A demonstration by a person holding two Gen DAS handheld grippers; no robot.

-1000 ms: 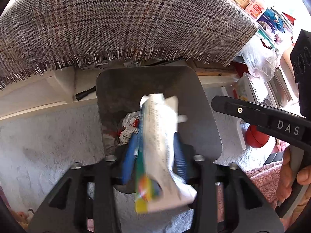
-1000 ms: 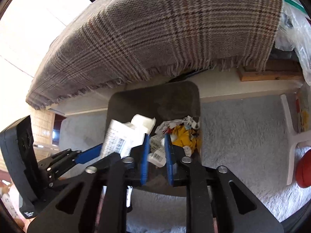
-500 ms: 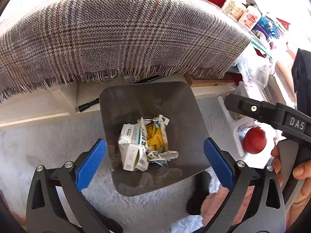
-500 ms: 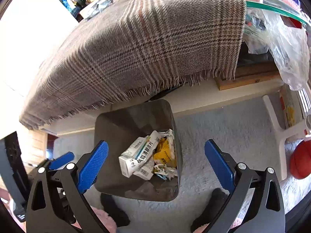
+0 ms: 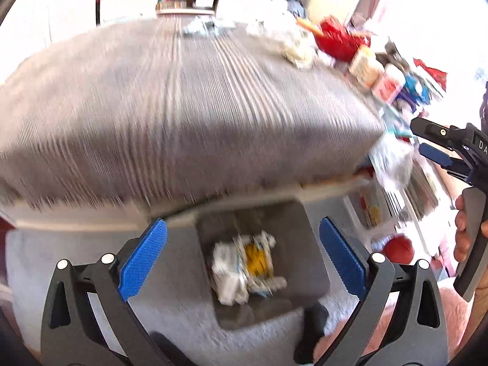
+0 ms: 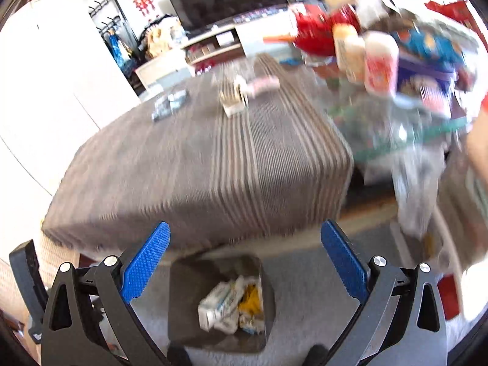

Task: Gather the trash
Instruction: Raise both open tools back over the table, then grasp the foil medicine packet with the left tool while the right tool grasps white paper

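1. Progress: the dark square-mouthed bin on the pale carpet already holds discarded items, namely white printed cartons, crumpled paper and a yellow wrapper. That part of the collection appears done.
2. Remaining: small items lie on the checked cloth covering the table, well apart from the bin. A blue-grey packet, a pale box and a pink tube-like item are visible. Blur prevents telling whether they are trash; judged likely candidates.
3. Tools: the left gripper stands with jaws spread wide, nothing between the blue pads. The right gripper is likewise fully spread and empty. Both sit above the bin.
4. Condition of trash: the pile is loose and jumbled, low in the bin and well under the rim; the cartons look crushed. Printing cannot be read.
5. Clutter at the table's far right edge, including a red container and bottles, is not evidently trash.
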